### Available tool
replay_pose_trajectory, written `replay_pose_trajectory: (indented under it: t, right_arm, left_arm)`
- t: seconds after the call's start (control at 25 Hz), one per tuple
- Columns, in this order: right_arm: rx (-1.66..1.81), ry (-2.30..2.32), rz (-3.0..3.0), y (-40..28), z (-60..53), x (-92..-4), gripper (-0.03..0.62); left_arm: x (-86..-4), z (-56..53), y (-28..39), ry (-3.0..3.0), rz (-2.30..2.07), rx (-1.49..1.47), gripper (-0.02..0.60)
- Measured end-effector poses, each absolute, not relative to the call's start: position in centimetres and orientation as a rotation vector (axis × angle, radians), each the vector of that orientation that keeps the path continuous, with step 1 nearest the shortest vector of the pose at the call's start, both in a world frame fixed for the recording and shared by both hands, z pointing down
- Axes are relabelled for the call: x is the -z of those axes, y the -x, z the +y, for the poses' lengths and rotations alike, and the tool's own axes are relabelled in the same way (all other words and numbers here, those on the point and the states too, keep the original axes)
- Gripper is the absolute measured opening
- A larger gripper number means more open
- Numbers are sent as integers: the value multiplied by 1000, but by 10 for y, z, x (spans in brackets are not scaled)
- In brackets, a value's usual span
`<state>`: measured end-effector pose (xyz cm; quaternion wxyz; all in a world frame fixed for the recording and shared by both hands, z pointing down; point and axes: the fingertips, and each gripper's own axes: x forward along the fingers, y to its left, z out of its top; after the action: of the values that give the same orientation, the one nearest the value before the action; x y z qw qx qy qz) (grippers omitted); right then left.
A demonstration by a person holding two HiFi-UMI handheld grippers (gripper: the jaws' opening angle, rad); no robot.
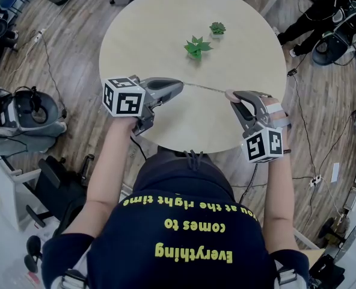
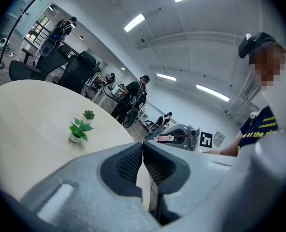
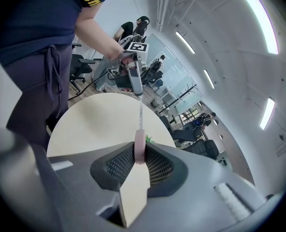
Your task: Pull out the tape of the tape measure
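Pink casing of the tape measure (image 3: 139,148) sits clamped between the jaws of the right gripper (image 1: 233,96). I note that these jaws are parted only as far as the narrow case demands, with both ribbed pads pressing on its flat sides. The case is held edge-on above the round pale counter (image 1: 142,35), near its front edge.

From the case the tape (image 1: 205,88) runs out taut and close to level, straight across to the left gripper (image 2: 143,148). I find the left jaws fully together, pinching the free end of the tape at their tips. The right gripper view confirms the thin strip ending exactly there. The drawn-out length spans the whole gap between the two grippers and hangs above the counter.

Two small potted plants stand upright farther back on the counter. One is a leafy plant (image 1: 196,47), and a smaller succulent (image 1: 217,27) is just beyond it to the right. Both are well apart from the tape and from either gripper.

I record the person's hands behind the marker cubes, one on each gripper.
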<state>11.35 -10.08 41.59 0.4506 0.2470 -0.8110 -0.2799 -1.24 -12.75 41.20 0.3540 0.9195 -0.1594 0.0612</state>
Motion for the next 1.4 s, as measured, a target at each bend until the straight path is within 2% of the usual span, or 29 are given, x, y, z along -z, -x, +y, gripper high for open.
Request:
replay_pose_trajectory:
  t: [1.4]
  right_arm:
    - [699,-589,-2032,-98,-101,-415,83]
  left_arm:
    - [-408,-119,-20,-2402,-316,-178,8]
